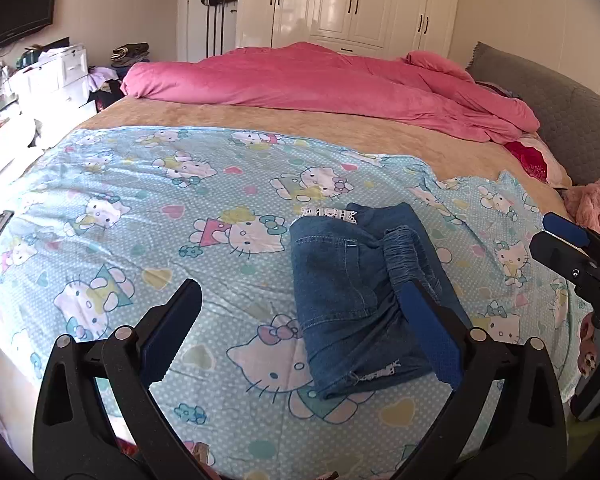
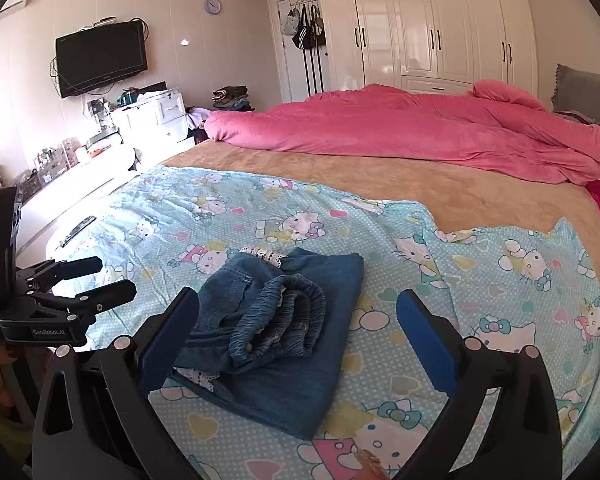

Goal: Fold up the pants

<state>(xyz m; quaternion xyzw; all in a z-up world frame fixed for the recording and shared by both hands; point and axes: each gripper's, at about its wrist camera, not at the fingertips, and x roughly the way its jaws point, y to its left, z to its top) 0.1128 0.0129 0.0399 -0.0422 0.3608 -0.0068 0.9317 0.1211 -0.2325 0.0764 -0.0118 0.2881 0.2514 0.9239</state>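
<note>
The blue denim pants (image 1: 356, 292) lie folded into a small bundle on the light blue cartoon-cat sheet (image 1: 140, 208), elastic waistband on top. My left gripper (image 1: 300, 292) is open and empty, held above the sheet with its right finger over the bundle's edge. My right gripper (image 2: 298, 304) is open and empty, its fingers either side of the pants (image 2: 276, 332) and above them. The right gripper also shows at the right edge of the left wrist view (image 1: 564, 240). The left gripper shows at the left of the right wrist view (image 2: 96, 280).
A pink duvet (image 2: 420, 136) is heaped along the far side of the tan bed cover (image 2: 460, 196). A remote (image 2: 78, 231) lies at the sheet's left edge. White drawers (image 2: 156, 116), a wall TV (image 2: 100, 58) and wardrobes (image 2: 440, 24) stand behind. A pink fluffy item (image 1: 596, 204) sits at the right.
</note>
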